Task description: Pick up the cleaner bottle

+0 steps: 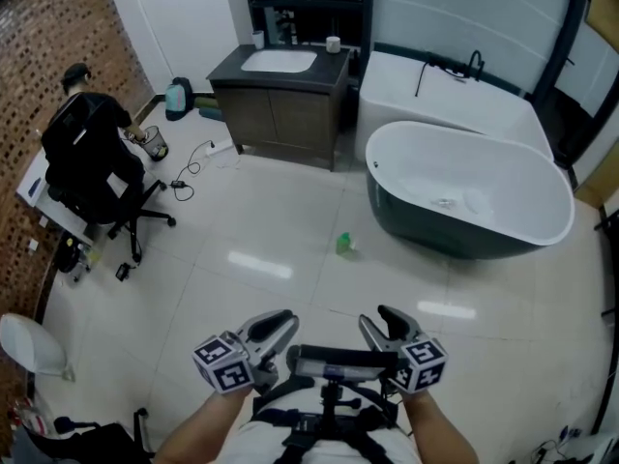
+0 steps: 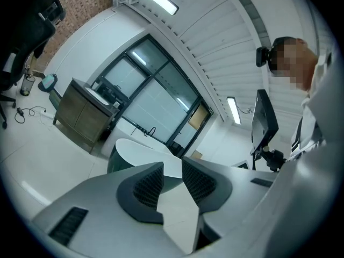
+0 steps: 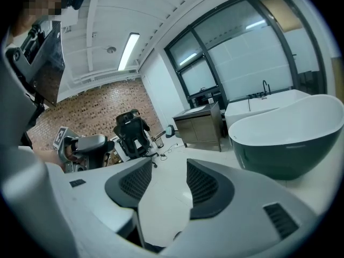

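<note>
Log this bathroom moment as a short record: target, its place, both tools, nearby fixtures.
target: green cleaner bottle
place: on the floor, in front of the bathtub, not touching it
left tool: shut, empty
right tool: jaws apart, empty
nearby: sink cabinet, black office chair
status: bottle not yet picked up, well ahead of both tools
</note>
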{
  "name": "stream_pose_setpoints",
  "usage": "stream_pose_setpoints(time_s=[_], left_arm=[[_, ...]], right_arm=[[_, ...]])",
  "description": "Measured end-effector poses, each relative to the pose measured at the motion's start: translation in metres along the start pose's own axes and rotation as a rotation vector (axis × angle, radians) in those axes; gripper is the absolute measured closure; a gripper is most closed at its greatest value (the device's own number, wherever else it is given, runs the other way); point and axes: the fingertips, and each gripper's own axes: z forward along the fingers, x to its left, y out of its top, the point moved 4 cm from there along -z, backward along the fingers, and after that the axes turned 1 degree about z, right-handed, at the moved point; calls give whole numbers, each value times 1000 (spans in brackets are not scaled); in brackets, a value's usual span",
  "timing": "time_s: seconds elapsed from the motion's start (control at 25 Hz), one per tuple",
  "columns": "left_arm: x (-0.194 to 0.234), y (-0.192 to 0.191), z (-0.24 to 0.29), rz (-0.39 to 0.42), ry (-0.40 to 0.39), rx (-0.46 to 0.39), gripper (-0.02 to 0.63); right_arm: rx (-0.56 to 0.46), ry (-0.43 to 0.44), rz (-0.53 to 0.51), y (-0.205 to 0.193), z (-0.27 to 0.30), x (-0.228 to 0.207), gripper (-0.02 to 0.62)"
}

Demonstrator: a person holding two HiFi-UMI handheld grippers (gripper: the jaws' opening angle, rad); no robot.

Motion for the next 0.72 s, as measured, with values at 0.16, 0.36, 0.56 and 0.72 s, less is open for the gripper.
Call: stream_pose_setpoints(time_s=[0.16, 0.36, 0.56, 0.72], left_arm=[[15, 7, -3, -10, -19, 8, 509], [36, 19, -8, -13, -40, 19, 509], [61, 30, -17, -15, -58, 41, 509], [73, 38, -22, -16, -78, 52, 509]], right_arm=[[2, -23, 6, 4, 12, 6, 387], [7, -47, 8, 7, 31, 16, 387], [-8, -69, 21, 10, 51, 32, 387], [-11, -90, 26, 11, 61, 41, 387]])
